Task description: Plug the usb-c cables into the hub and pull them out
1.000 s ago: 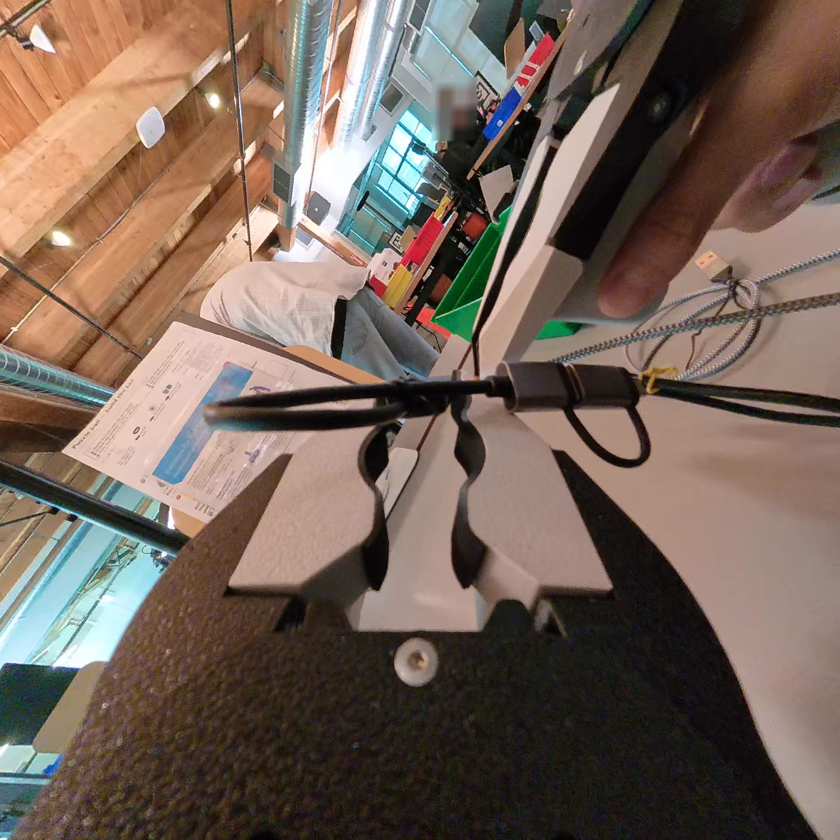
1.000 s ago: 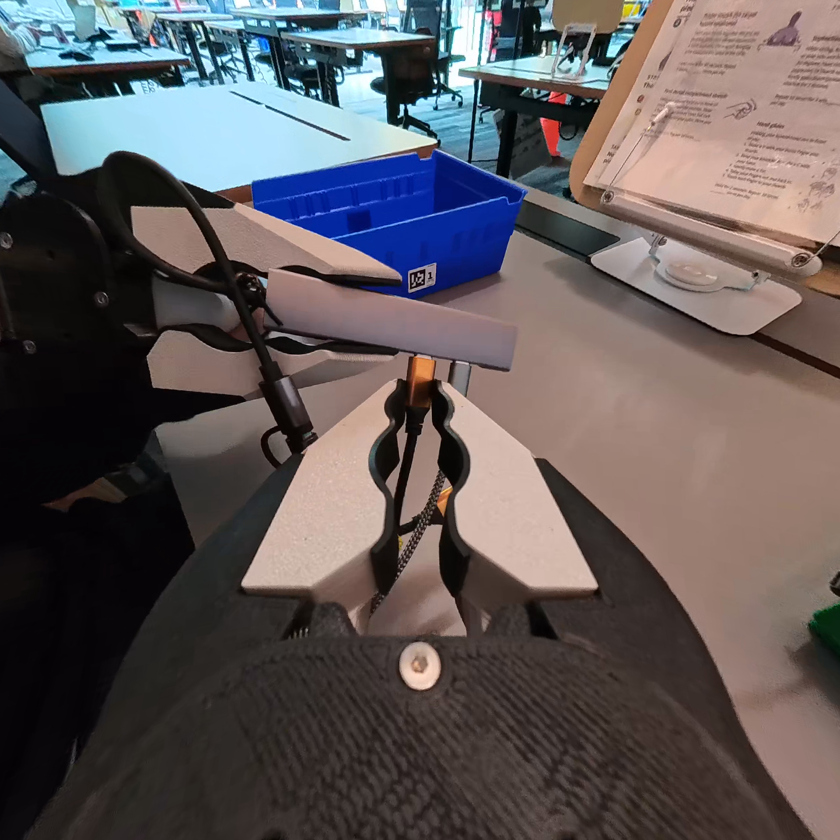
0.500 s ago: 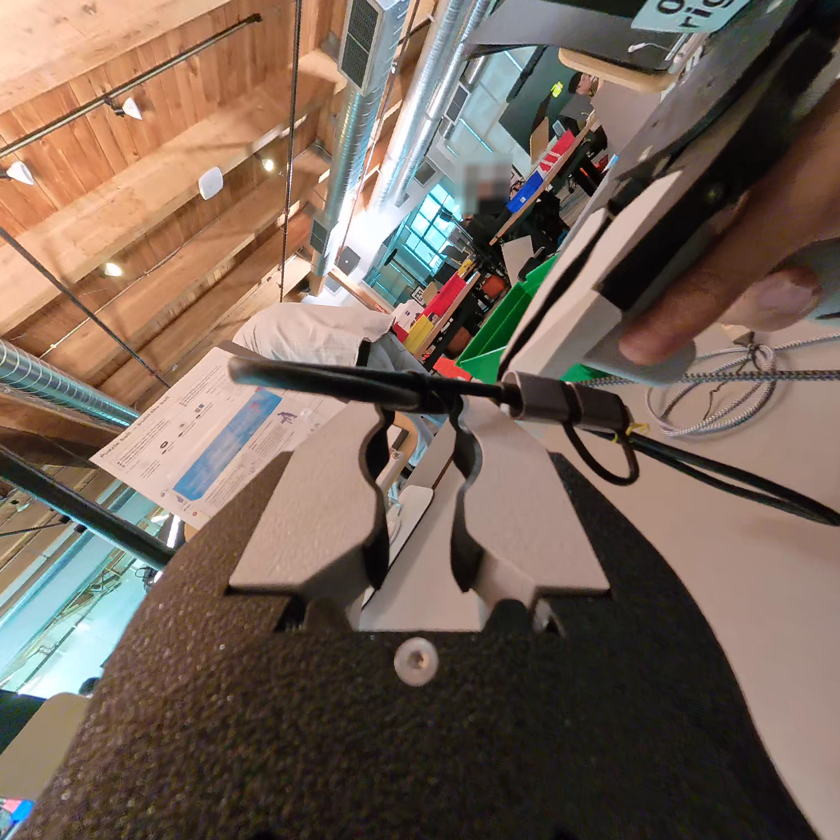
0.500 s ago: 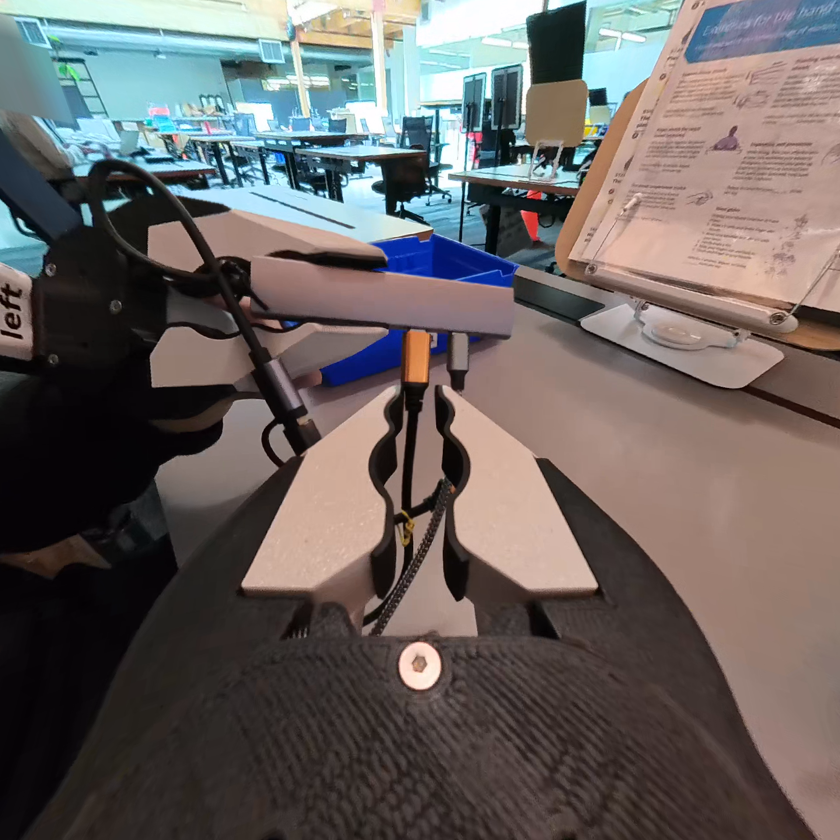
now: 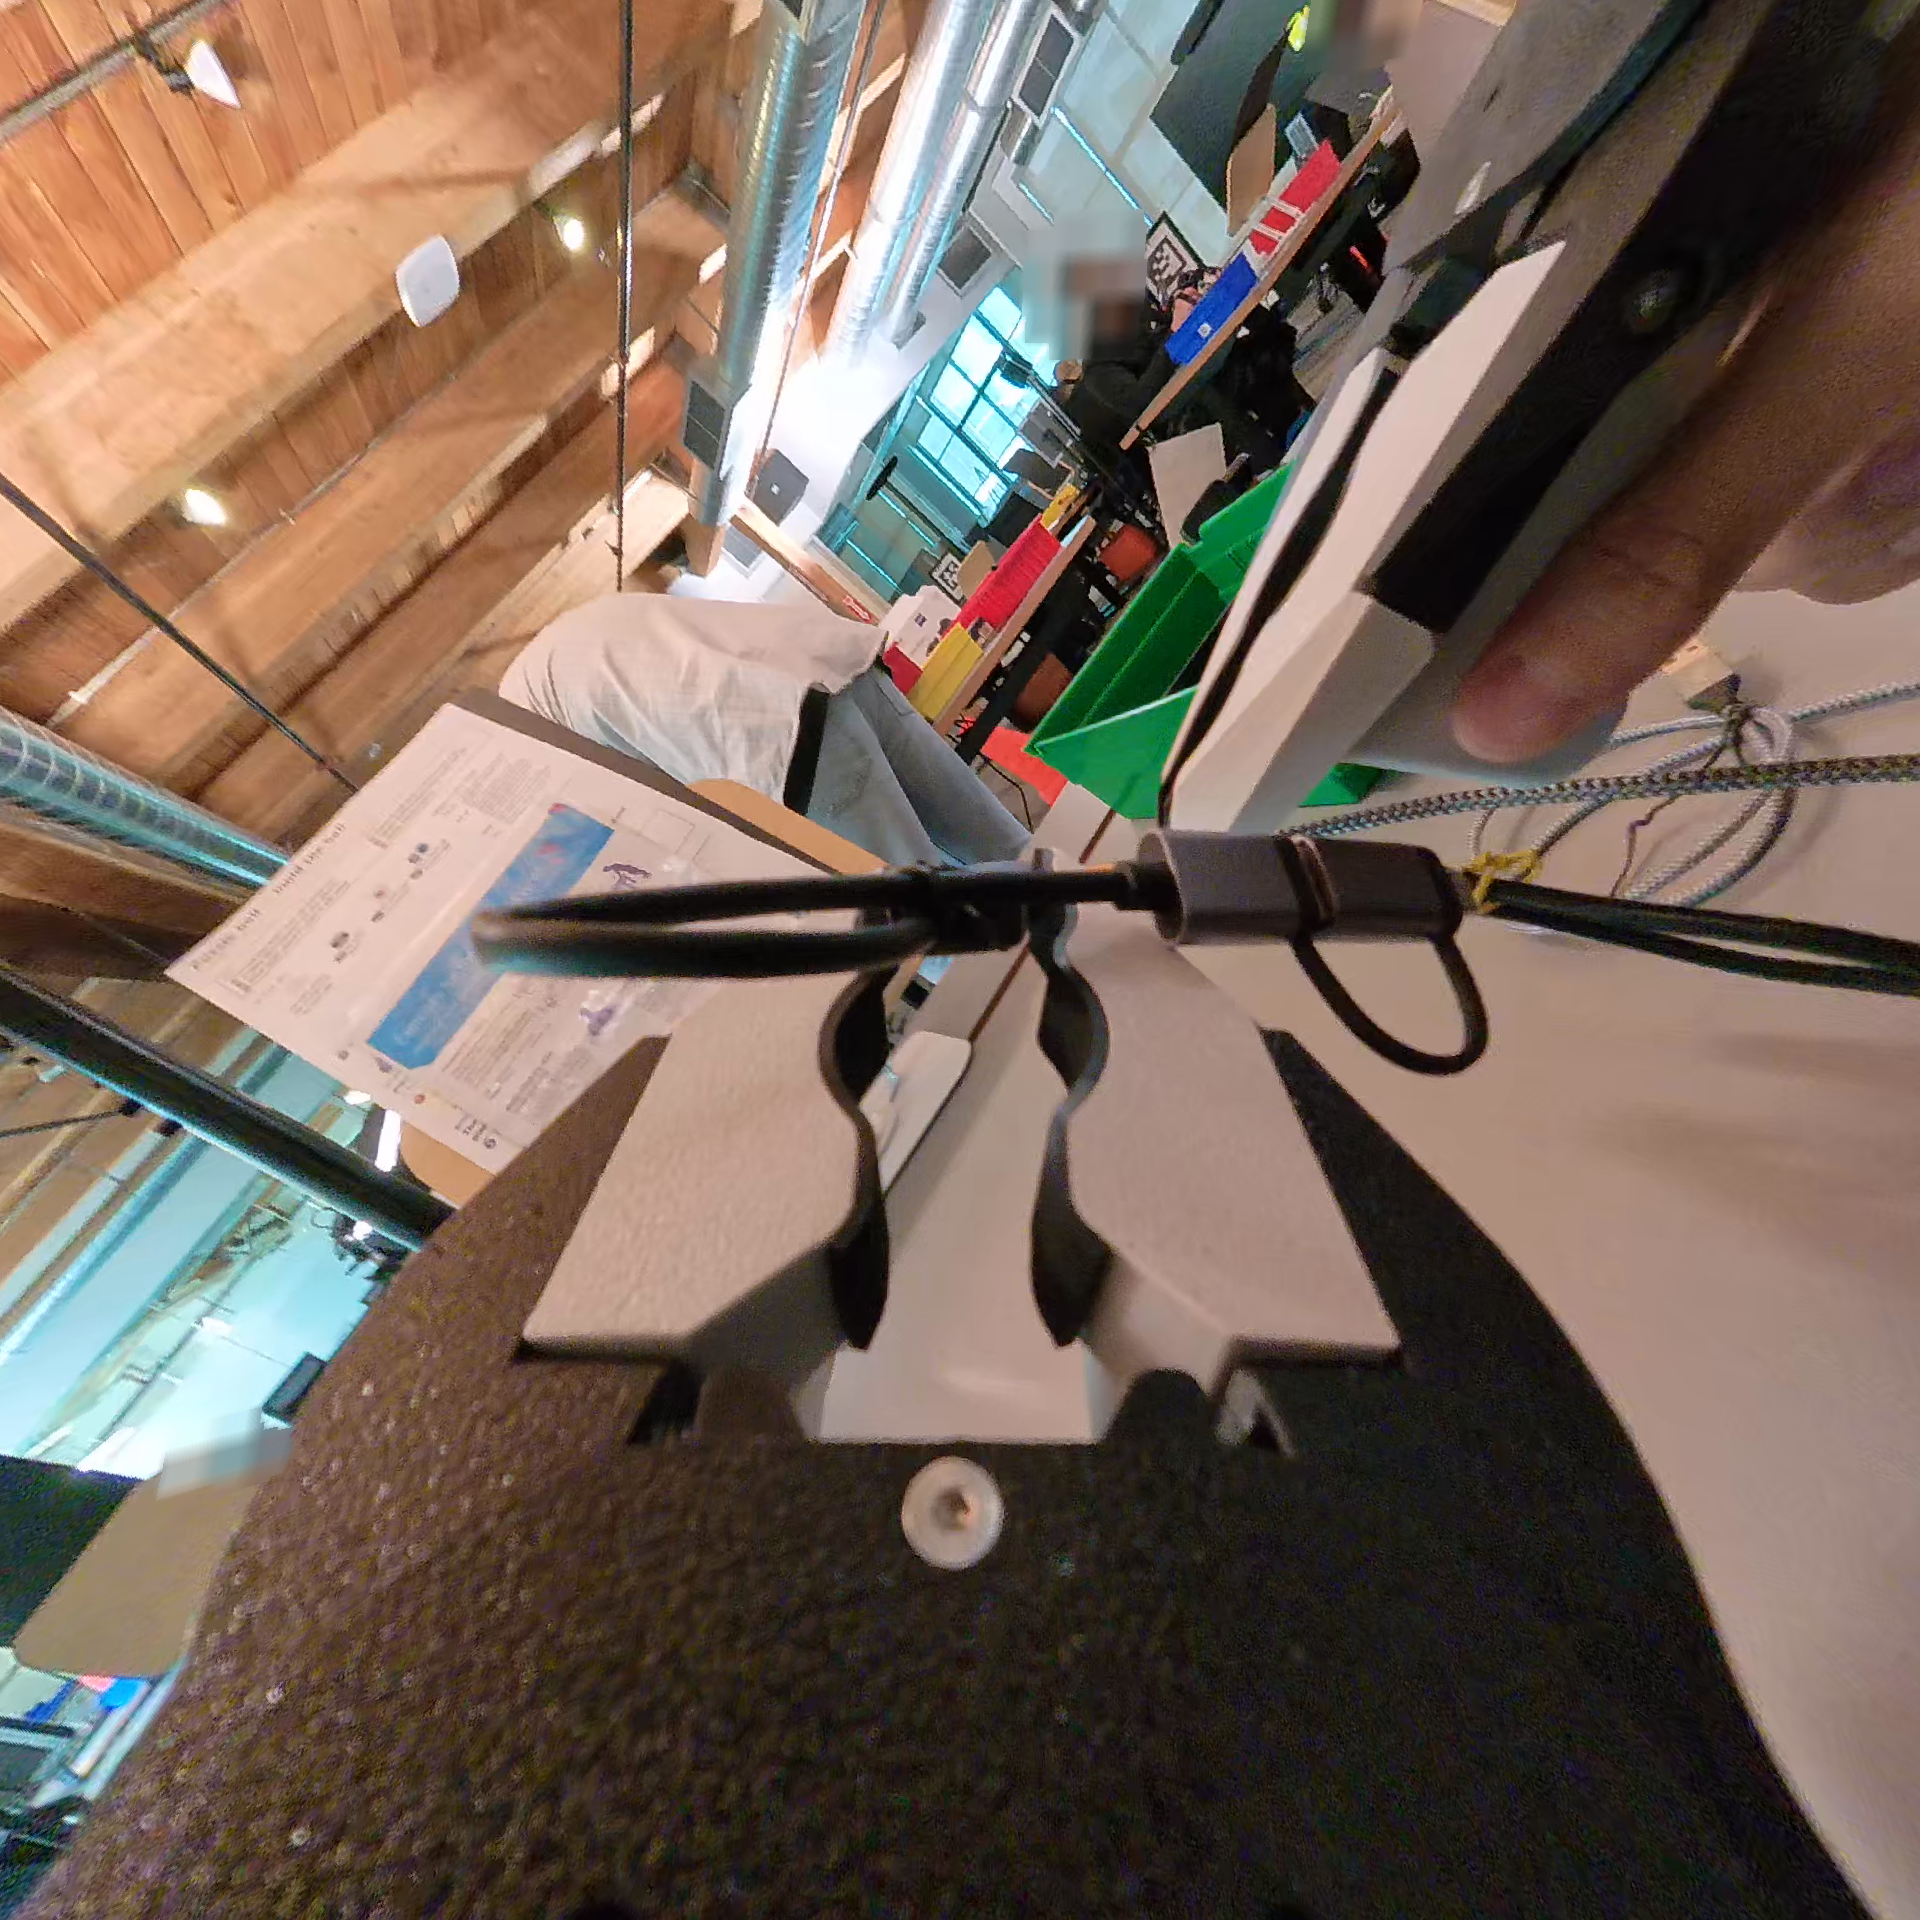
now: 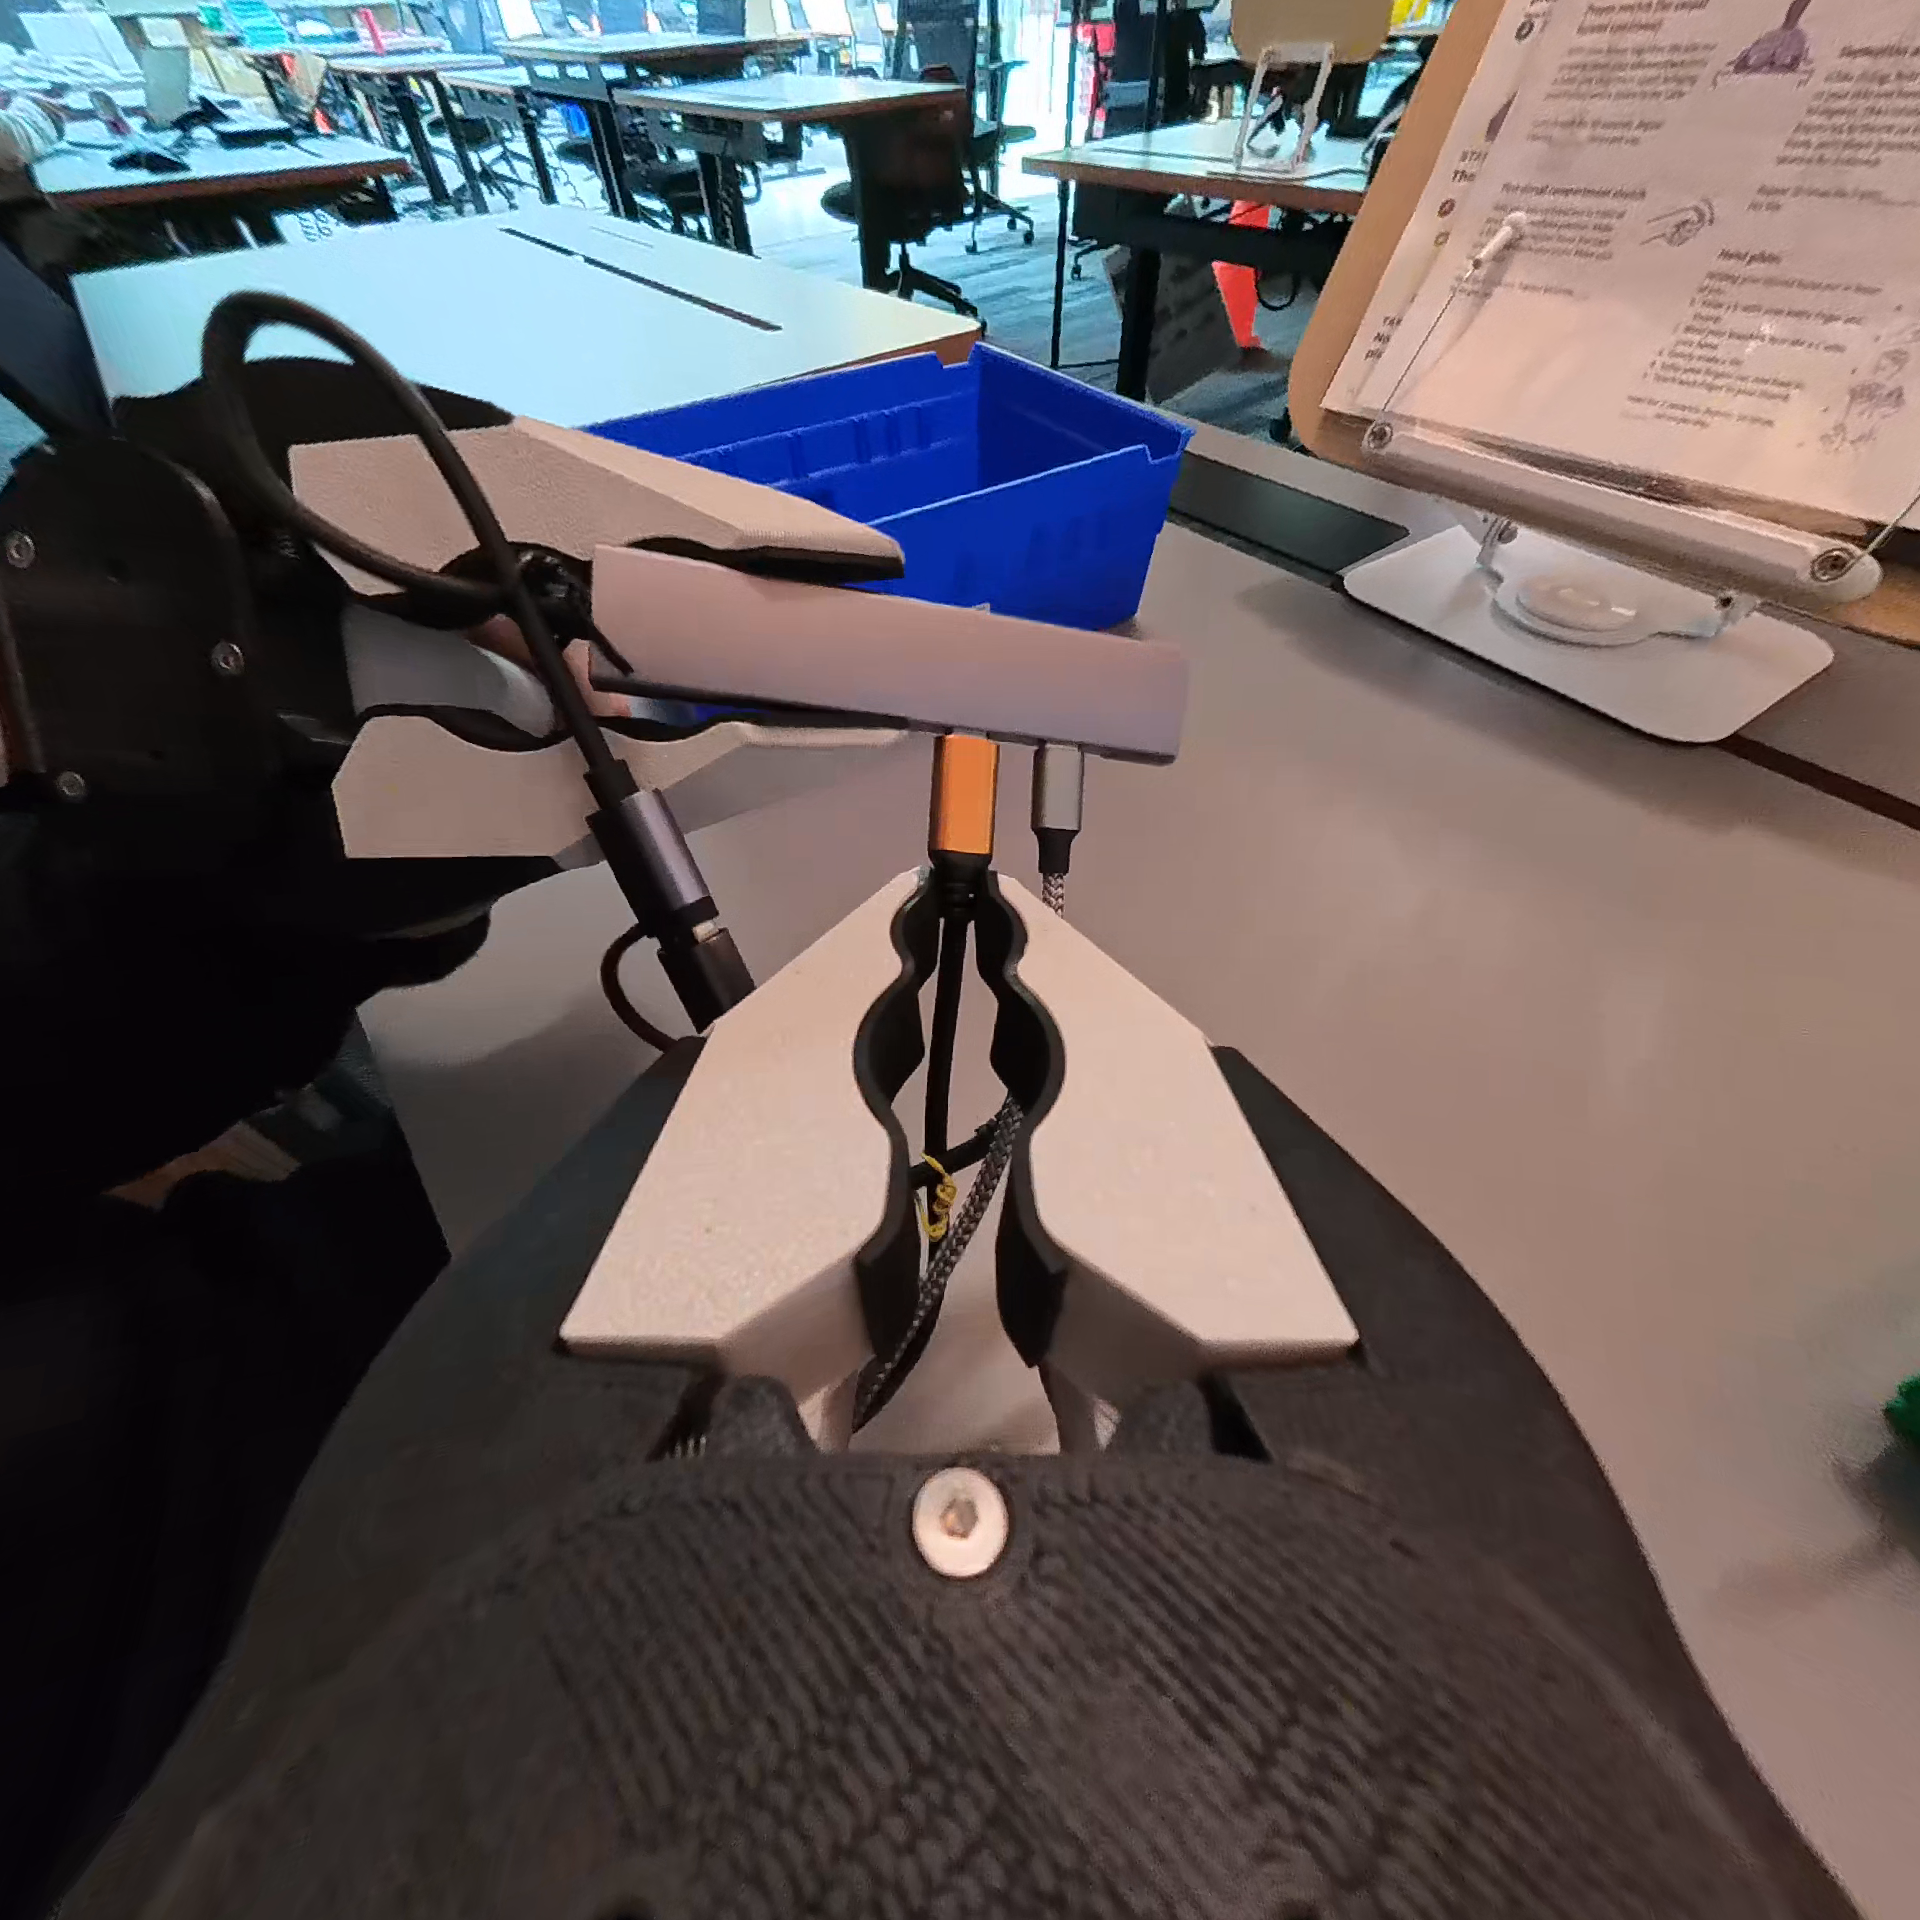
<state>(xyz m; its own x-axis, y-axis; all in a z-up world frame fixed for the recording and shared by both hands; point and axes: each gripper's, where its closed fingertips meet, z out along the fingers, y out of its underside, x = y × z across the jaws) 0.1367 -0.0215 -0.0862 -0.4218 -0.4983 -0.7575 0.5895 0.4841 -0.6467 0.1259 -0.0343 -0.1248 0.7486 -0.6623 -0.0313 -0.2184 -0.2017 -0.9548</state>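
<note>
In the right wrist view my left gripper point(image 6: 821, 639) is shut on a flat grey hub point(image 6: 935, 665) and holds it level above the table. An orange plug point(image 6: 964, 795) and a silver plug point(image 6: 1058, 800) sit in the hub's underside. My right gripper point(image 6: 958, 883) is shut on the black cable just below the orange plug. The hub's own black lead loops back and carries a grey adapter point(image 6: 655, 862). In the left wrist view my left gripper point(image 5: 997, 914) shows with the adapter point(image 5: 1299, 904) across its tips. The right gripper point(image 5: 1216, 769) is beyond, held by a hand.
A blue bin point(image 6: 997, 509) stands behind the hub. A tilted document stand point(image 6: 1610, 623) is at the back right. A green bin point(image 5: 1143, 665) and loose braided cables point(image 5: 1714, 790) lie on the grey table point(image 6: 1455, 987). Across from one pair of fingers to the other is roughly 4 centimeters.
The hub has drawn away from my right gripper's tips, so the whole orange plug now shows. Both plugs stay in the hub, and the right gripper now holds the cable below the plug.
</note>
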